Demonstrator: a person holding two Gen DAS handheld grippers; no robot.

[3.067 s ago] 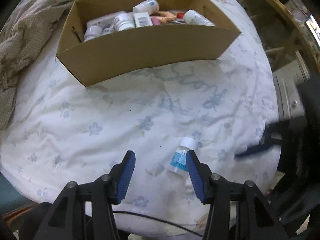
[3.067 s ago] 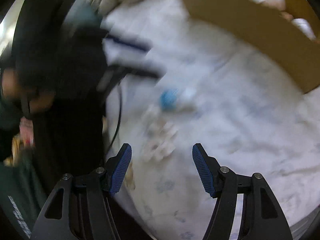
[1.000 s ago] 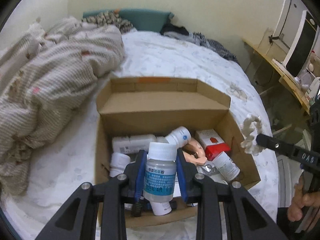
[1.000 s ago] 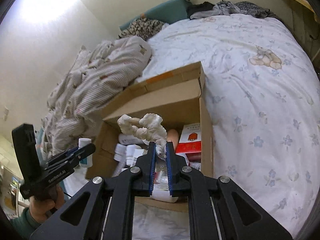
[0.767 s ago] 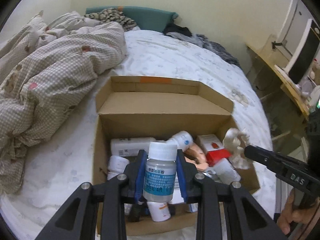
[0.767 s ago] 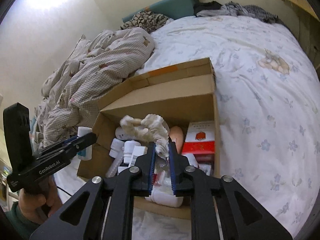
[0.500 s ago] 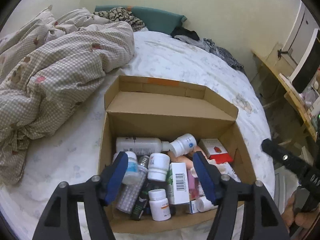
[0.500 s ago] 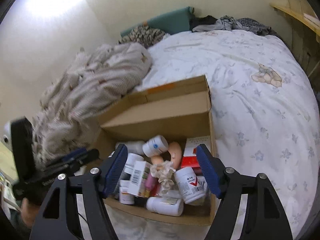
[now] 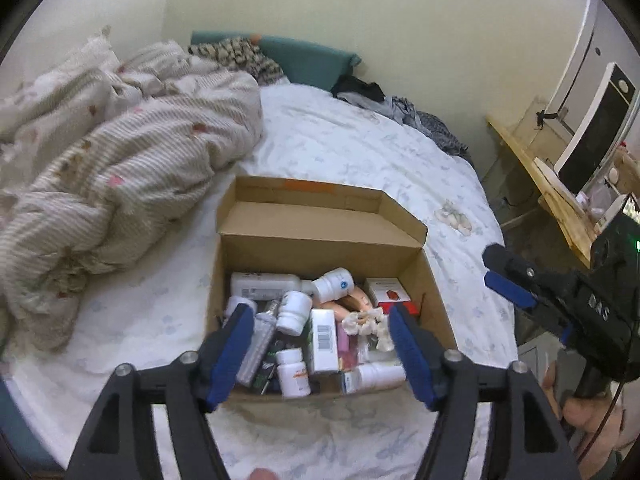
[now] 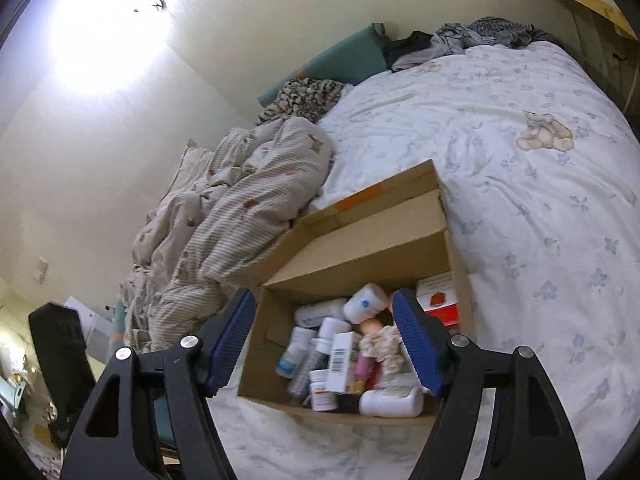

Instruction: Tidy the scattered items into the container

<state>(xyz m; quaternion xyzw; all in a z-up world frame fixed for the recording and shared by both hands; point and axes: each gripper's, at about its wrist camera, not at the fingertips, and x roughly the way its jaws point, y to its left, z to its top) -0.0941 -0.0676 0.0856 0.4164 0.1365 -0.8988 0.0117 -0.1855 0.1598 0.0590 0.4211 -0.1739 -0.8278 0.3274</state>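
An open cardboard box [image 9: 320, 224] [image 10: 360, 240] lies on the bed, filled with several white bottles, small cartons and a red-and-white pack. A cream knobbly item [image 9: 368, 320] [image 10: 384, 344] lies on top of the pile. A white bottle with a blue label [image 10: 286, 364] lies at the box's left side. My left gripper [image 9: 318, 310] hovers above the near end of the box, its jaws opening with nothing between them. Over the same box, my right gripper [image 10: 324, 295] [image 9: 504, 276] stands open and empty.
A rumpled checked duvet [image 9: 120, 184] [image 10: 240, 200] is heaped left of the box. A teal pillow [image 9: 312, 60] and a pile of clothes [image 9: 400, 108] lie at the head of the bed. A wooden desk [image 9: 552, 184] stands right of the bed. A hand [image 9: 580, 416] holds the right gripper.
The left gripper let go of the blue-labelled bottle and the right one let go of the cream knobbly item; both now lie in the box. Both grippers opened and rose.
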